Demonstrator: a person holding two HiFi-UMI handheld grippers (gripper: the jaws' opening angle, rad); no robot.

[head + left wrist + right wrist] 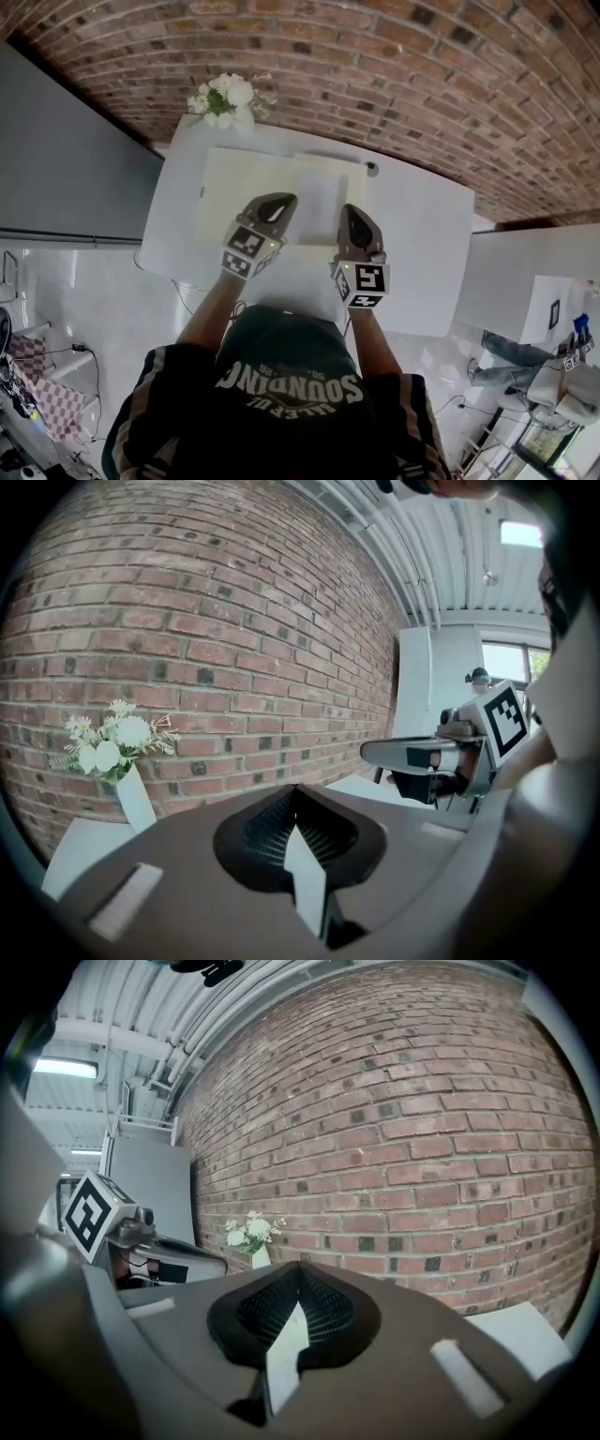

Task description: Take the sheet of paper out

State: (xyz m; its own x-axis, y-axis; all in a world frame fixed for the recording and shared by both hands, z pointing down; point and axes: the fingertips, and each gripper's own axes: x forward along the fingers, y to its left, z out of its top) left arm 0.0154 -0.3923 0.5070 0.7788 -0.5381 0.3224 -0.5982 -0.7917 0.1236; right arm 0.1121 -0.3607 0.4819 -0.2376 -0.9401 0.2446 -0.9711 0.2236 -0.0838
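A slim white vase [134,797] of white flowers [108,747] stands at the far left corner of your white desk [422,234], while your left gripper [278,202] and right gripper [352,212] hang closed, seemingly empty, over the flat cream folder [234,187] carrying the white sheet of paper [323,192] mid-desk, probably poised to pinch it.

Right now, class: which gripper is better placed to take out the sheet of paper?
Probably the right gripper: its shut fingers lie over the white sheet of paper. The left gripper, also shut, sits over the cream folder beside it.
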